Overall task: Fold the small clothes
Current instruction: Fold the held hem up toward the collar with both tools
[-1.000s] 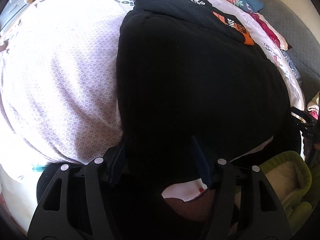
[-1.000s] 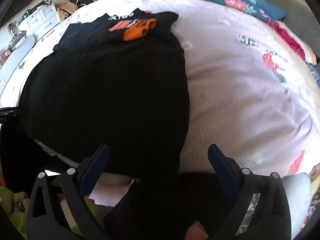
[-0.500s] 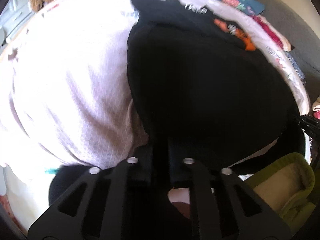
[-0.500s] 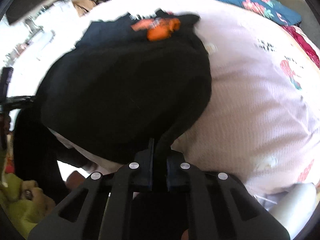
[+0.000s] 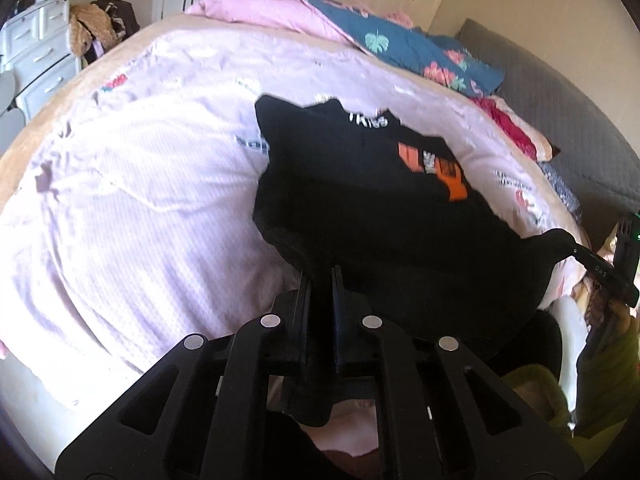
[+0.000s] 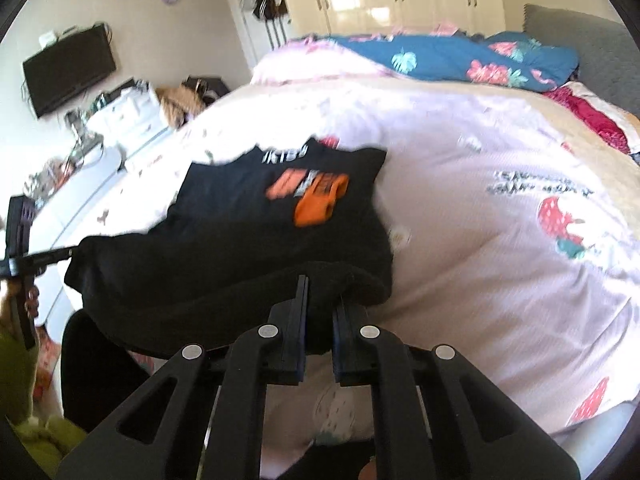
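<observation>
Both grippers now pinching the near hem, lifted off the bed.

Spread wide a second ago, now pressed together: left gripper (image 5: 320, 280) and right gripper (image 6: 318, 292) each clamped on a near corner of the black T-shirt (image 5: 380, 208). Hem raised at centre frame, orange-printed far end flat on the pink bedspread (image 5: 140, 200) toward upper centre. Likely ready to carry the hem over for the first fold.

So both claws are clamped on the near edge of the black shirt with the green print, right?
Not quite: the print on the black shirt is orange, as the right wrist view shows. Both the left claw and right claw are clamped on its near edge.
</observation>
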The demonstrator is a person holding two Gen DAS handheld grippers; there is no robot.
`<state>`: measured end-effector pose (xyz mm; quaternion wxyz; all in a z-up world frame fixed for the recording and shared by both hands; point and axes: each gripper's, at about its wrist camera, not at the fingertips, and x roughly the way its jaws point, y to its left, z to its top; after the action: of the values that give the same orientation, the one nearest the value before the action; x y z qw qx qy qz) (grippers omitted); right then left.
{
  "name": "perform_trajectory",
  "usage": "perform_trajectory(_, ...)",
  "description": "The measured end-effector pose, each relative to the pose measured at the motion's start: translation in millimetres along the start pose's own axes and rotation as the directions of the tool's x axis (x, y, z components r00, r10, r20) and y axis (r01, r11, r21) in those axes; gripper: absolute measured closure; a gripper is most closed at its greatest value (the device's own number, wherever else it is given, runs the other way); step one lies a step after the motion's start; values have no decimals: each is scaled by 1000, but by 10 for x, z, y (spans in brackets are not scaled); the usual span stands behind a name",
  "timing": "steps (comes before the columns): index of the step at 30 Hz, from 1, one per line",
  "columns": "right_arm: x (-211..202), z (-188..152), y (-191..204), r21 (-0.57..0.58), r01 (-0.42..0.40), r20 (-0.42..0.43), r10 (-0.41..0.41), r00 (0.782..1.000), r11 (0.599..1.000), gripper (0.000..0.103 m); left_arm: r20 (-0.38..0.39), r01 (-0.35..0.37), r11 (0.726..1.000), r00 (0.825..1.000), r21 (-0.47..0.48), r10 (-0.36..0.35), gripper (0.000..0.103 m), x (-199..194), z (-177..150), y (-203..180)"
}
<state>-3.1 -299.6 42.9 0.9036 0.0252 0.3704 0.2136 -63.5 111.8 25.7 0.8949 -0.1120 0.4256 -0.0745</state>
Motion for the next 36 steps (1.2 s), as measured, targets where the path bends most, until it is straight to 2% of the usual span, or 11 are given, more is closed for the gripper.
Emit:
perform_trajectory(12, -60, 458, -196, 56, 40, 160, -49, 986, 998, 95, 108, 15, 998, 994, -54, -9, 100, -32, 380, 53)
perform_trajectory(25, 117, 665, -232, 81, 107, 202, -121, 972, 991, 95, 198, 5, 998, 980, -59, 7, 100, -14, 803, -36)
perform_trajectory(36, 356, 907, -244, 68, 156, 204, -167, 965, 985, 95, 218, -17, 997, 975, -73, 32, 100, 109, 1036, -32)
